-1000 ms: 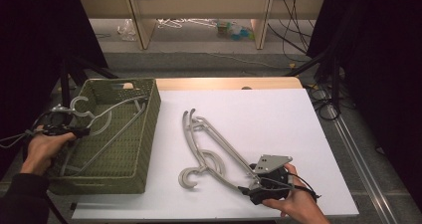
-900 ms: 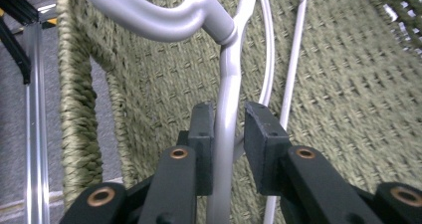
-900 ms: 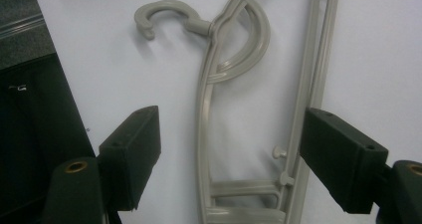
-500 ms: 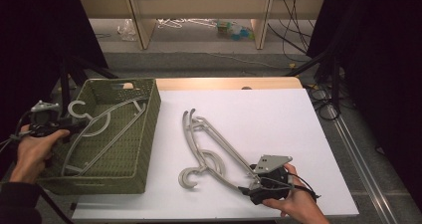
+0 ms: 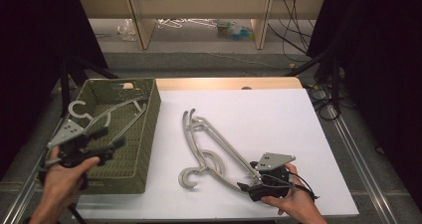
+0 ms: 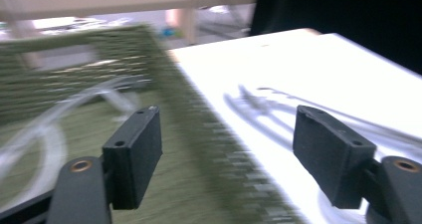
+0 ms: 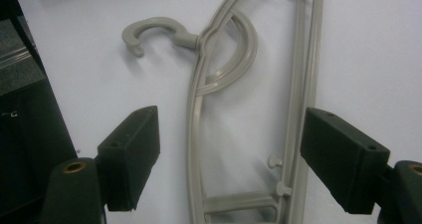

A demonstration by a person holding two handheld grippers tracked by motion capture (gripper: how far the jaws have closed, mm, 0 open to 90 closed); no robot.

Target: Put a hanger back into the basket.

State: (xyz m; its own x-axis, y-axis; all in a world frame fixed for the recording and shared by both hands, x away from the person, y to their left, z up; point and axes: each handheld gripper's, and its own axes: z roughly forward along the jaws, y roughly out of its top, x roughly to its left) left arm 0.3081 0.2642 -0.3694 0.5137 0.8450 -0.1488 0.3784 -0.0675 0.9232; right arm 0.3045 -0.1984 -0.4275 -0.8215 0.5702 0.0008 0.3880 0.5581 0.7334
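Note:
A grey plastic hanger (image 5: 115,115) lies inside the green woven basket (image 5: 149,134) at the table's left. My left gripper (image 5: 108,138) hovers over the basket's near left part, pointing right. Its jaws have just been opening and nothing is between them (image 6: 226,117). The basket (image 6: 99,74) is blurred in the left gripper view. A second grey hanger (image 5: 204,144) lies on the white tabletop (image 5: 278,119), hook toward the front. My right gripper (image 5: 248,175) sits low at the hanger's near right end. Its open jaws (image 7: 231,119) straddle the hanger's arms (image 7: 199,114) without touching them.
Dark stands and cables (image 5: 328,94) crowd the table's right side. Beyond the far edge is a wooden shelf unit (image 5: 259,15) with loose white hangers and clutter (image 5: 234,30) on the floor. The right hand is close to the table's front edge.
The left gripper let go of the hook of the basket hanger, pulled off to the left, then swung toward the front and right over the basket. The right gripper kept still.

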